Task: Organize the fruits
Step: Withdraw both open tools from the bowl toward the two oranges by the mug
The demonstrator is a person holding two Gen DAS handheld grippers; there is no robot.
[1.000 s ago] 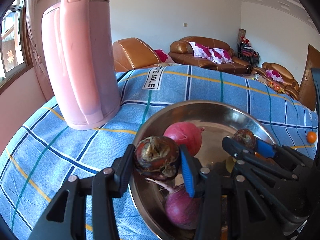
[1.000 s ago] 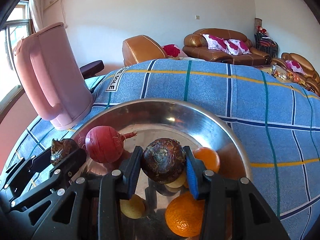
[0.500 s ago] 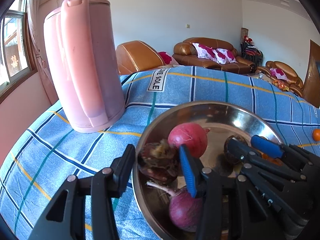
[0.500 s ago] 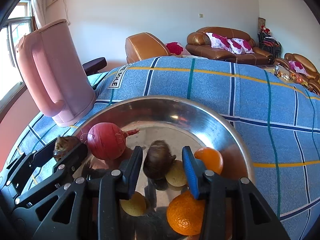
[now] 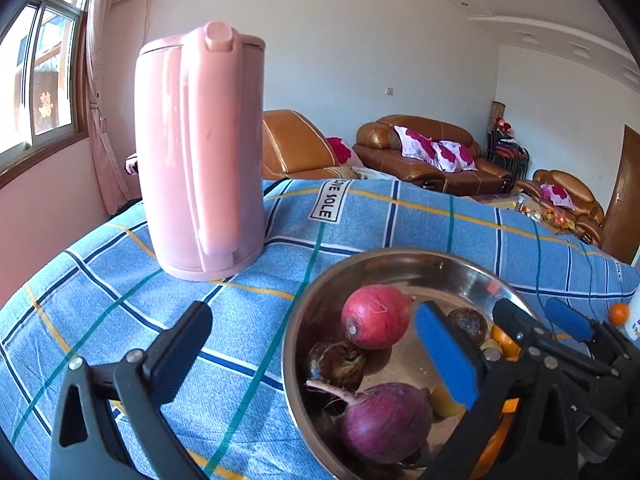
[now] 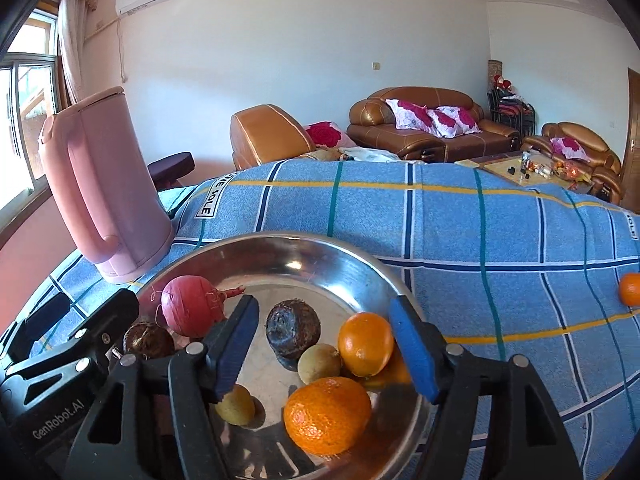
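At far left stands the pink kettle (image 5: pixel 200 152), upright on the blue checked cloth (image 5: pixel 100 300), well clear of the work so it cannot be knocked. Our left gripper (image 5: pixel 312 352) hangs over the near left rim of the steel bowl (image 5: pixel 400 256) with its fingers spread wide and nothing between them; below it lies a dark brown fruit (image 5: pixel 335 364) beside a red radish (image 5: pixel 375 317) and a purple one (image 5: pixel 386 422). We judge the bowl is the gathering place, which is why both tools hover over it. A white tag sewn on the cloth reads "…VE SOLE" (image 5: pixel 331 201); its first letters are folded under, so we cannot complete it. Our right gripper (image 6: pixel 320 344) is likewise spread and empty above a second dark fruit (image 6: pixel 293 330), oranges (image 6: pixel 365 343) and small yellowish fruits, possibly longans. The other tool's body reads "GenRobot.AI" (image 6: pixel 56 420). One orange (image 6: pixel 631 289) lies on the cloth at far right, not yet gathered.
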